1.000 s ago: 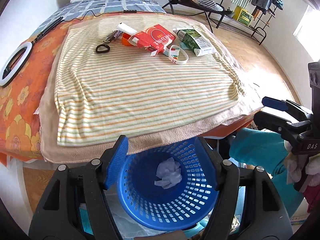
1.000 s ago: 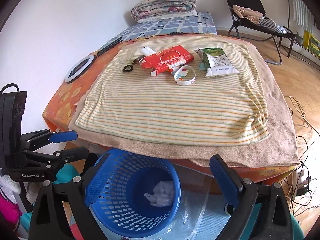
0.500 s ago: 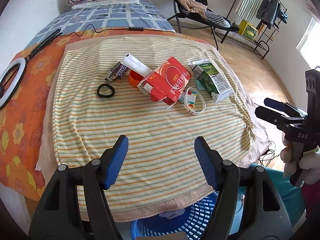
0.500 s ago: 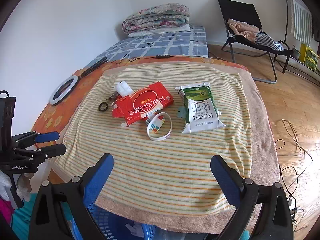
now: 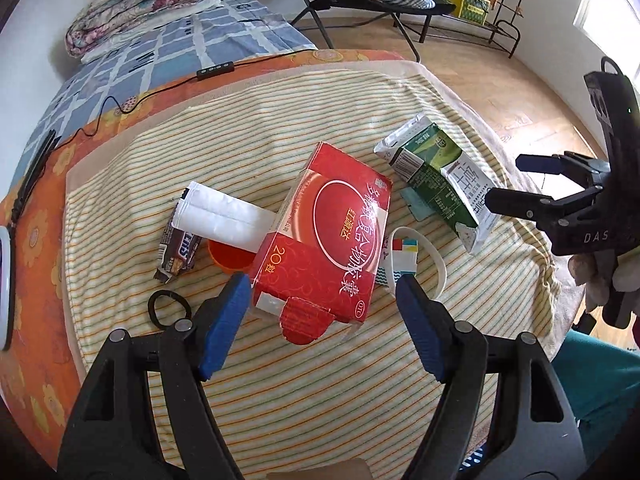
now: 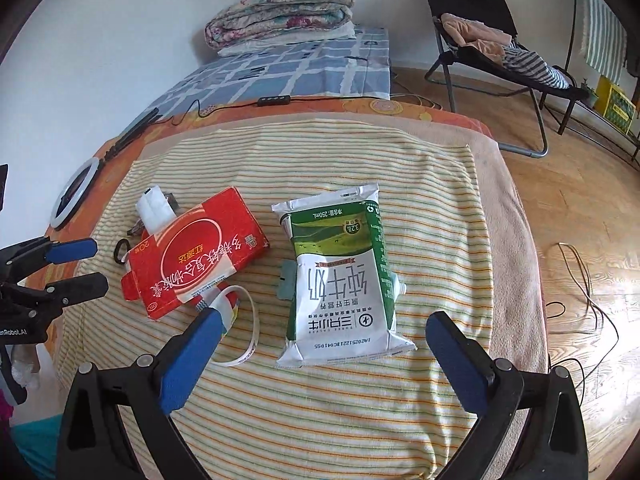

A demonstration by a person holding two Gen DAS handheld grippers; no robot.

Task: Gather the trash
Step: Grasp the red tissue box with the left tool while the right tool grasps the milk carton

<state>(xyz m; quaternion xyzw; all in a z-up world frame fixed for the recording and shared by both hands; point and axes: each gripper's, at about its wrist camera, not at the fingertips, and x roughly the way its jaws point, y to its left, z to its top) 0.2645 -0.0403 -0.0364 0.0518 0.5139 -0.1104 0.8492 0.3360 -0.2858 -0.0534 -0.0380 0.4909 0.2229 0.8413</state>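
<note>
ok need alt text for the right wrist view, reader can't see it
The open right gripper hovers over a green and white milk carton lying flat on a striped cloth, empty. To its left lie a red box and a white wristband, with the left gripper at the frame's left edge.

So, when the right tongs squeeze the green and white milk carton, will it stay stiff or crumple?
The green and white milk carton probably crumples: it already lies flattened, with creased ends. It looks emptied, so likely light. Lying flat on the striped cloth, it should not roll.
</note>
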